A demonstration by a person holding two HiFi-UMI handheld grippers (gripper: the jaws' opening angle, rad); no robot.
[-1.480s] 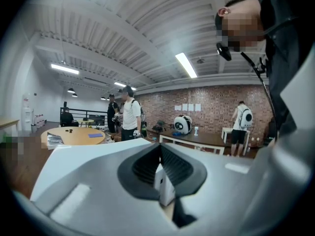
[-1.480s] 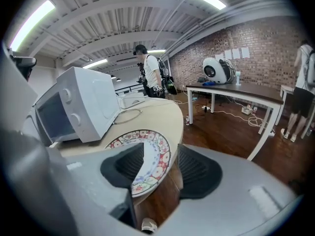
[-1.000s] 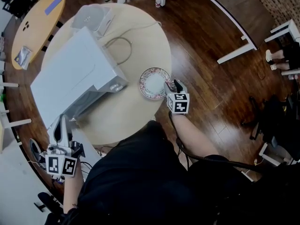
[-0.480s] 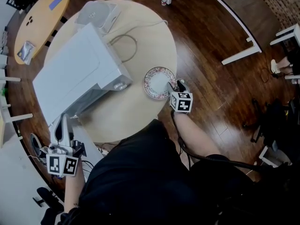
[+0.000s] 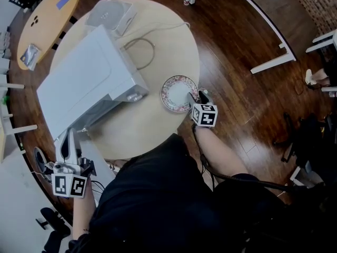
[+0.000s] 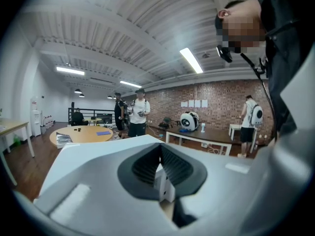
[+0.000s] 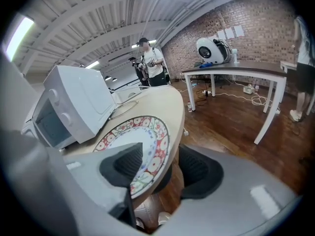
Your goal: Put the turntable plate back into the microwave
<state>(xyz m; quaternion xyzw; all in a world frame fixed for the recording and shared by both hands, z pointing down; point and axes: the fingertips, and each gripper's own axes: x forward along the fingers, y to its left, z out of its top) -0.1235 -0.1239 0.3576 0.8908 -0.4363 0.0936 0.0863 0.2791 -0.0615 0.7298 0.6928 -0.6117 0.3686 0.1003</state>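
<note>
The patterned turntable plate (image 5: 178, 93) lies flat at the round table's (image 5: 152, 41) near right edge, to the right of the white microwave (image 5: 84, 83). My right gripper (image 5: 199, 96) is at the plate's near rim. In the right gripper view its jaws straddle the plate (image 7: 133, 146) and the table edge; they have just been opening and the pads do not press. My left gripper (image 5: 68, 137) sits at the microwave's lower left corner, shut on the white edge of the microwave door (image 6: 162, 181).
A looped cable (image 5: 139, 51) and a grey box (image 5: 108, 16) lie on the table behind the microwave. A second wooden table (image 5: 45, 20) stands at upper left, and white desk legs (image 5: 268, 36) on the dark floor at right. People stand in the background.
The head view has shifted slightly. Both grippers keep their places, the right at the plate's rim and the left at the microwave door.
</note>
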